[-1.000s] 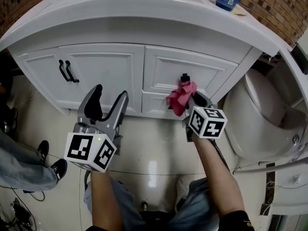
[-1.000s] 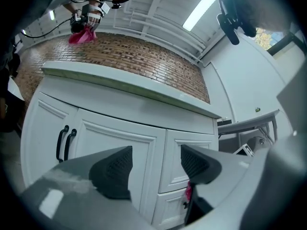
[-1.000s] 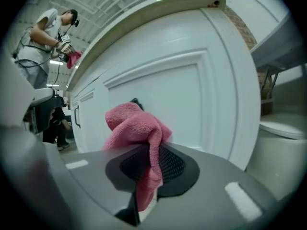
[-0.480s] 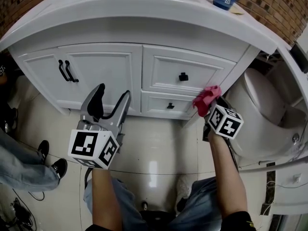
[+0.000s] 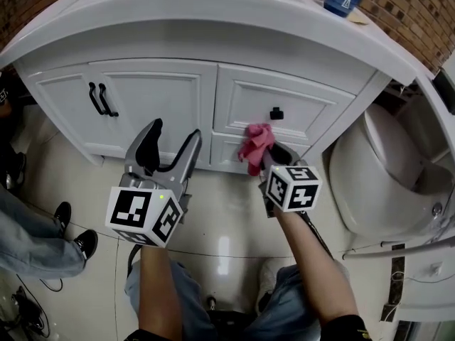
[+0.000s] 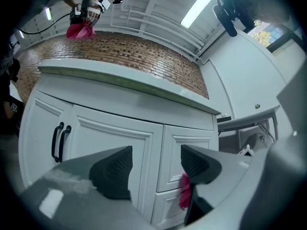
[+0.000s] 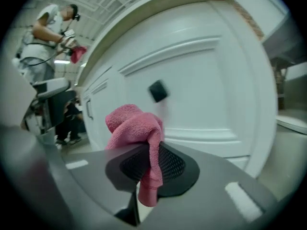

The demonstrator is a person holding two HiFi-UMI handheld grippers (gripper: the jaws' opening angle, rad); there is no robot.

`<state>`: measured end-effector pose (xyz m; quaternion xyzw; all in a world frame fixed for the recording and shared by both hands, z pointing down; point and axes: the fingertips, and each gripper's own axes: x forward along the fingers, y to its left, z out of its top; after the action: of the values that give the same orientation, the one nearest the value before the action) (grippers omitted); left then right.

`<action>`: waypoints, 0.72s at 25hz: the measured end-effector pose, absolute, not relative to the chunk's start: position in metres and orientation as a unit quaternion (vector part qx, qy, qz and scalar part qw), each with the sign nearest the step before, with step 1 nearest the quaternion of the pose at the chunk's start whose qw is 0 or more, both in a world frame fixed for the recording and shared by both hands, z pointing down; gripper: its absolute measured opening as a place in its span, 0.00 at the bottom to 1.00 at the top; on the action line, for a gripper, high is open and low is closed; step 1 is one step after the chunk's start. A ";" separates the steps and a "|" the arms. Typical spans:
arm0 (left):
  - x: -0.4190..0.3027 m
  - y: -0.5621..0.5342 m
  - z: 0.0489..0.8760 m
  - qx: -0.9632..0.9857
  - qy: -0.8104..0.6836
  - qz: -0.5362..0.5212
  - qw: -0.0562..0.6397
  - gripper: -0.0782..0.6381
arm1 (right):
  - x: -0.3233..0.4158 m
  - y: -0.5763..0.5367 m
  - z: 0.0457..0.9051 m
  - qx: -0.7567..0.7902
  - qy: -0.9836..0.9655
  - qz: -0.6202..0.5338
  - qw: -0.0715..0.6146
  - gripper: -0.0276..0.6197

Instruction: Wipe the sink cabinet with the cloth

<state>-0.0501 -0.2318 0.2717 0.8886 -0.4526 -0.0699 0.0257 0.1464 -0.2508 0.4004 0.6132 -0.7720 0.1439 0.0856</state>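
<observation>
The right gripper [image 7: 148, 169], jaws clamped on a pink cloth [image 7: 134, 128], points at the white sink cabinet [image 5: 153, 98], the cloth's bunched end standing proud of the jaw tips. Straight ahead of it lies a drawer front [image 7: 201, 95], whose long axis runs crosswise to the gripper's line. The black knob [image 7: 157, 90] sits just above the bunched end and slightly to its right. Whether the cloth actually touches the panel cannot be told. To this gripper's left, the left gripper [image 5: 170, 142] hangs with its jaws wide apart and nothing between them, facing the door beside the drawers. The right gripper looks the nearer to the cabinet, so a sideways sweep along the drawer front seems the likely next stroke.
</observation>
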 end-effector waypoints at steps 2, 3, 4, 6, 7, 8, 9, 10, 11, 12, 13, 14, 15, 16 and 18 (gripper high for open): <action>-0.050 -0.232 0.273 0.887 -0.457 -0.065 0.022 0.56 | 0.092 -0.260 0.406 0.549 -0.820 0.126 0.099 0.11; -0.052 -0.232 0.273 0.886 -0.460 -0.061 0.017 0.56 | 0.072 -0.263 0.408 0.528 -0.834 0.131 0.091 0.11; -0.053 -0.233 0.273 0.885 -0.462 -0.054 0.012 0.56 | 0.057 -0.266 0.408 0.514 -0.843 0.139 0.077 0.11; -0.058 -0.235 0.276 0.884 -0.465 -0.038 0.003 0.56 | 0.045 -0.274 0.408 0.509 -0.846 0.150 0.055 0.10; -0.062 -0.235 0.277 0.884 -0.467 -0.032 0.000 0.56 | 0.047 -0.278 0.408 0.516 -0.841 0.153 0.049 0.10; -0.066 -0.235 0.277 0.882 -0.470 -0.030 -0.001 0.56 | 0.055 -0.282 0.408 0.530 -0.832 0.159 0.045 0.10; -0.070 -0.235 0.276 0.880 -0.473 -0.030 -0.001 0.56 | 0.067 -0.285 0.410 0.546 -0.820 0.166 0.043 0.10; -0.072 -0.235 0.275 0.879 -0.475 -0.030 -0.001 0.56 | 0.081 -0.286 0.412 0.560 -0.810 0.170 0.046 0.10; -0.073 -0.236 0.275 0.879 -0.476 -0.030 -0.002 0.56 | 0.095 -0.286 0.413 0.568 -0.804 0.166 0.055 0.10; -0.073 -0.236 0.275 0.879 -0.476 -0.029 -0.002 0.56 | 0.107 -0.285 0.414 0.572 -0.803 0.154 0.071 0.10; -0.071 -0.236 0.276 0.879 -0.475 -0.028 -0.002 0.56 | 0.118 -0.282 0.415 0.574 -0.802 0.137 0.091 0.10; -0.068 -0.236 0.277 0.881 -0.473 -0.027 -0.002 0.56 | 0.130 -0.278 0.415 0.579 -0.799 0.124 0.108 0.10; -0.065 -0.235 0.277 0.882 -0.470 -0.026 -0.002 0.56 | 0.144 -0.273 0.416 0.586 -0.793 0.120 0.118 0.10; -0.060 -0.234 0.277 0.884 -0.467 -0.026 -0.002 0.56 | 0.160 -0.268 0.416 0.596 -0.784 0.124 0.120 0.10; -0.051 -0.233 0.277 0.888 -0.460 -0.027 -0.001 0.56 | 0.196 -0.258 0.416 0.624 -0.760 0.141 0.115 0.10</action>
<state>-0.0508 -0.2328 0.2772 0.8876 -0.4597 -0.0274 -0.0015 0.1957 -0.2583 0.4163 0.6238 -0.7600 0.1410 0.1153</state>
